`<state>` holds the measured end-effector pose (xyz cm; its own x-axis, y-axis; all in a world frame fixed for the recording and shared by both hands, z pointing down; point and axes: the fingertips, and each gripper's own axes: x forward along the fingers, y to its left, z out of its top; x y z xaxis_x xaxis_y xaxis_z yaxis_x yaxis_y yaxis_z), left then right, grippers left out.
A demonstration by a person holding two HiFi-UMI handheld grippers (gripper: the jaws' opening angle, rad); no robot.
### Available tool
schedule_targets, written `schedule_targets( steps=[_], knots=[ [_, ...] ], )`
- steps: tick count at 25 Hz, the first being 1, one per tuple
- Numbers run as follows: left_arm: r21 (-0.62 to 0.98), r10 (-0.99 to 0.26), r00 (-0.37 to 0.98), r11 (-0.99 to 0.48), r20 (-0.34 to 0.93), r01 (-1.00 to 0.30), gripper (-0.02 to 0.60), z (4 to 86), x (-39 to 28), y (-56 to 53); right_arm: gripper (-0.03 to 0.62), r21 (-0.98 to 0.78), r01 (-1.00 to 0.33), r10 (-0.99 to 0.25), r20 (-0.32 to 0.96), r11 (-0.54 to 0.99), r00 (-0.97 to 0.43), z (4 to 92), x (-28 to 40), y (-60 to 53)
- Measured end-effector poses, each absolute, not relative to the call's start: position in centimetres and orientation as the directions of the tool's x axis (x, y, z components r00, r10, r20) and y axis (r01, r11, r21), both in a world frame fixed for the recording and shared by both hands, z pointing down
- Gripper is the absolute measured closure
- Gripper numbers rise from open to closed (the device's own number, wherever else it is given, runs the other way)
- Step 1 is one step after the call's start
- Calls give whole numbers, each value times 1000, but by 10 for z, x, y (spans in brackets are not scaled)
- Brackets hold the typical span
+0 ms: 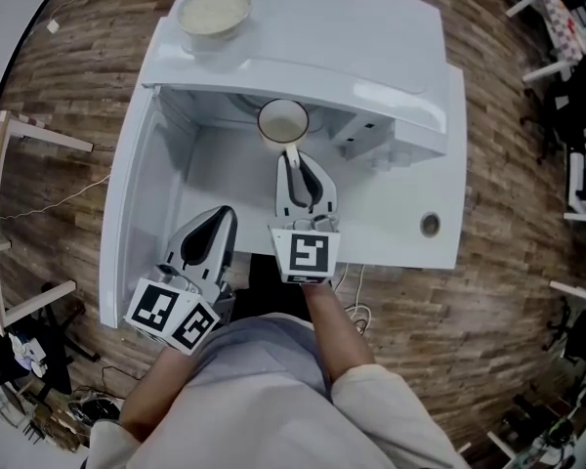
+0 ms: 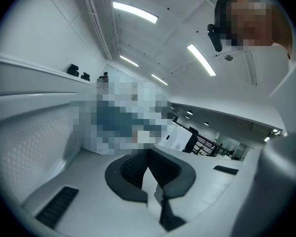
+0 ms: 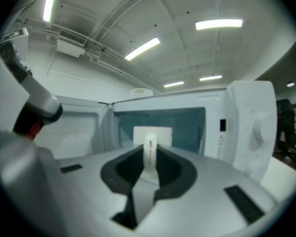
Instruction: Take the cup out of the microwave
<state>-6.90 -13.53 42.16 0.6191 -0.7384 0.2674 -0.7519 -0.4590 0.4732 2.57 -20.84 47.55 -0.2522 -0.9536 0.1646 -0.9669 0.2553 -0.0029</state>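
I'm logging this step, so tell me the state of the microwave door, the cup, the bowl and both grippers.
microwave door: open, swung left.
cup: upright at the cavity mouth, handle gripped.
bowl: upright on the microwave, holding something pale.
right gripper: shut on the cup's handle.
left gripper: shut, empty.

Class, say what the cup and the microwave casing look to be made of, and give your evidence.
Cup: probably glazed ceramic; cream, smooth, with a rounded rim and a moulded handle. Microwave casing: glossy white painted metal or plastic; it shows soft highlights, but the look can't settle which.
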Motion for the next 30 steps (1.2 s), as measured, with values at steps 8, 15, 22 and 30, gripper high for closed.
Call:
schedule_targets(
  steps=[8, 15, 22, 30],
  knots=[
    [472, -755, 609, -456, 244, -754, 566, 415, -78, -133, 526, -5, -963, -952, 151, 268, -266, 466, 21, -195],
    [493, -759, 607, -445, 236, -747, 566, 416, -86, -130, 526, -26, -962, -950, 150, 272, -273, 454, 17, -178],
    [498, -761, 613, -455, 213, -738, 566, 409, -83, -121, 526, -29, -957, -949, 127, 288, -289, 435, 17, -162],
    [501, -765, 614, -461, 193, -732, 566, 403, -83, -117, 526, -32, -954, -949, 100, 297, -299, 412, 19, -150]
  ],
)
